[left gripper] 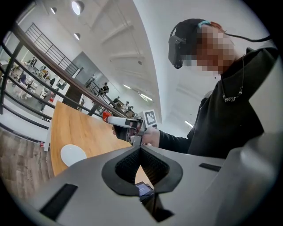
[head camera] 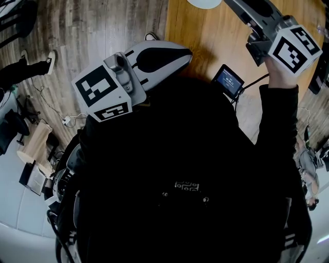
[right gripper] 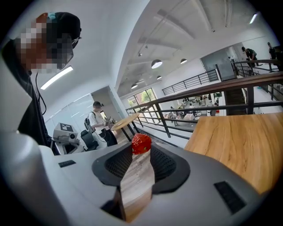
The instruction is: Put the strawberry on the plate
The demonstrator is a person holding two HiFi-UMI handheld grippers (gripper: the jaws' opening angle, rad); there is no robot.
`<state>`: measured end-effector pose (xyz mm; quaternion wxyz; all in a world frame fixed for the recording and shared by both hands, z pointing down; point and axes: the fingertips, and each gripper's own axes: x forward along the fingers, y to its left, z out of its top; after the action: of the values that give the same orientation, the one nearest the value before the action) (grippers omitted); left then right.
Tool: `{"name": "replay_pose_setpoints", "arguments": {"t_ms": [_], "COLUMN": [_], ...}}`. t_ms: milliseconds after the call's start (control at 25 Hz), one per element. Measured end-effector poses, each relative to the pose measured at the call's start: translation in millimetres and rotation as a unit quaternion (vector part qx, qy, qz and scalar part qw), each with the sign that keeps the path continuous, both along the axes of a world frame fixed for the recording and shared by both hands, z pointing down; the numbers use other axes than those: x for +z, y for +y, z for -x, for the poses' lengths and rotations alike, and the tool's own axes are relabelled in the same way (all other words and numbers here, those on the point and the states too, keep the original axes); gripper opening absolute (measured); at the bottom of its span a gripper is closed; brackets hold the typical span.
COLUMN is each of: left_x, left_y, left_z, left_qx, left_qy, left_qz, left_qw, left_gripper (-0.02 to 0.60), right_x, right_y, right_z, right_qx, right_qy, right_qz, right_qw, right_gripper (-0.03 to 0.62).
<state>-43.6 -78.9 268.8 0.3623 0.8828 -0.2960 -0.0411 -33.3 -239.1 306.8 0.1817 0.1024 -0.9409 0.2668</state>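
Observation:
A red strawberry (right gripper: 141, 143) sits pinched between the tips of my right gripper (right gripper: 141, 148), which is shut on it and held up in the air. The left gripper view shows that same gripper (left gripper: 109, 118) with the strawberry (left gripper: 105, 116) above the far part of the wooden table (left gripper: 75, 132). A small white plate (left gripper: 73, 155) lies on the table, lower and nearer than the fruit. In the head view the plate (head camera: 204, 2) peeks in at the top edge. My left gripper (head camera: 188, 51) is shut on nothing and hangs beside the table's edge.
A small device with a lit screen (head camera: 229, 80) and a cable lies on the table (head camera: 205, 36) near my body. Wood-plank floor (head camera: 92, 36) lies left of the table. Railings (right gripper: 208, 95) and people stand in the background.

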Motion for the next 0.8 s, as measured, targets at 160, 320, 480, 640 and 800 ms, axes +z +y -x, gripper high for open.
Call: {"name": "replay_pose_setpoints", "arguments": {"t_ms": [160,320,480,640,800], "left_x": [4,5,12,15,20], "left_y": [2,1,3,1,-2], "left_z": [3,5,9,14,16], "left_qx": [-0.006,-0.016,-0.028,-0.037,-0.041], "left_qy": [0.000,0.001,0.004,0.003,0.004], "left_qz": [0.005,0.011,0.023,0.029,0.036], "left_qw": [1.0000,0.9998,0.9993,0.9989,0.9985], "left_gripper": [0.000,0.000,0.000,0.000,0.000], "right_x": [7,16,25,30,47], "right_y": [-3,-7,-10,-18,-28], "right_z": [0,0,5,11,11], "right_qx": [0.001,0.002,-0.001,-0.002,0.002], "right_qy": [0.003,0.005,0.008,0.012,0.029], "right_qz": [0.003,0.011,0.018,0.017,0.017], "right_qw": [1.000,1.000,1.000,1.000,0.999], "right_gripper": [0.135,0.135,0.135,0.135,0.135]}}
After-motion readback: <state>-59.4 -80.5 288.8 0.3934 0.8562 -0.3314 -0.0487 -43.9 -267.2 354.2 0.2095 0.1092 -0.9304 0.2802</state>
